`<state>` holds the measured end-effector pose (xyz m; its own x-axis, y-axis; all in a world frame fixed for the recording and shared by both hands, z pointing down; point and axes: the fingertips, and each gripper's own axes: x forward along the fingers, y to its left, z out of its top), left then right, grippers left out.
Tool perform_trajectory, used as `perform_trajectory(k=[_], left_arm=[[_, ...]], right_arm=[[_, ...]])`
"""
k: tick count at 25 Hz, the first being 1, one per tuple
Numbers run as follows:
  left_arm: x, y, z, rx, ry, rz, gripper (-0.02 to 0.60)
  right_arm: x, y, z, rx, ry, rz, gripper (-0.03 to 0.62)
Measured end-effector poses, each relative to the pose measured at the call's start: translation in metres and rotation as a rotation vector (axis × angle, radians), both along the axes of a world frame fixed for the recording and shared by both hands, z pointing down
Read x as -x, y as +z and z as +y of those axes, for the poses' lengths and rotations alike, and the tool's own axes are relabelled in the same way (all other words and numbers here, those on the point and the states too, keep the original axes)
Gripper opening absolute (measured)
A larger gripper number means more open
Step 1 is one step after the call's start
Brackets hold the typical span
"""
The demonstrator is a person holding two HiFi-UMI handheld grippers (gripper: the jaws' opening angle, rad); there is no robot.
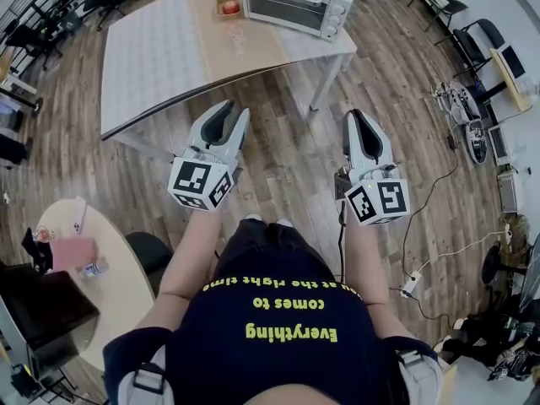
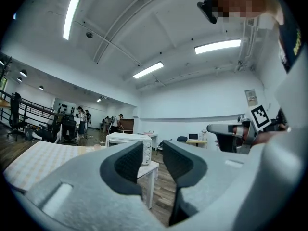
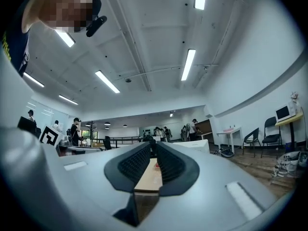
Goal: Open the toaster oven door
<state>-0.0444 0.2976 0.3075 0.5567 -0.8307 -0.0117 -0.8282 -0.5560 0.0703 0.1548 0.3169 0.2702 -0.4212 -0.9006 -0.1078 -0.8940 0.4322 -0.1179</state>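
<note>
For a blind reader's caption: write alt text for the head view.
A person holds a left gripper, slightly open, and a right gripper, shut, over wood floor, both empty and short of a table bearing a closed toaster oven.

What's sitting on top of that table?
A closed toaster oven and beside it a small dish holding something red. The oven's inside is hidden.
</note>
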Motion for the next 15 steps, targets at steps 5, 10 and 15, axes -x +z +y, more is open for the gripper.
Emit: perform_trajectory(k=[5, 10, 15], left_arm=[[-0.006, 0.002, -0.003, 0.003, -0.058, -0.012, 0.252], [-0.008, 0.003, -0.019, 0.022, -0.075, -0.026, 0.323], [-0.005, 0.009, -0.047, 0.015, -0.080, -0.026, 0.353]], right_arm=[[-0.006, 0.011, -0.008, 0.035, -0.031, -0.011, 0.238], [-0.007, 0.022, -0.026, 0.073, -0.038, 0.000, 0.305], [0.000, 0.030, -0.050, 0.079, -0.050, 0.007, 0.313]])
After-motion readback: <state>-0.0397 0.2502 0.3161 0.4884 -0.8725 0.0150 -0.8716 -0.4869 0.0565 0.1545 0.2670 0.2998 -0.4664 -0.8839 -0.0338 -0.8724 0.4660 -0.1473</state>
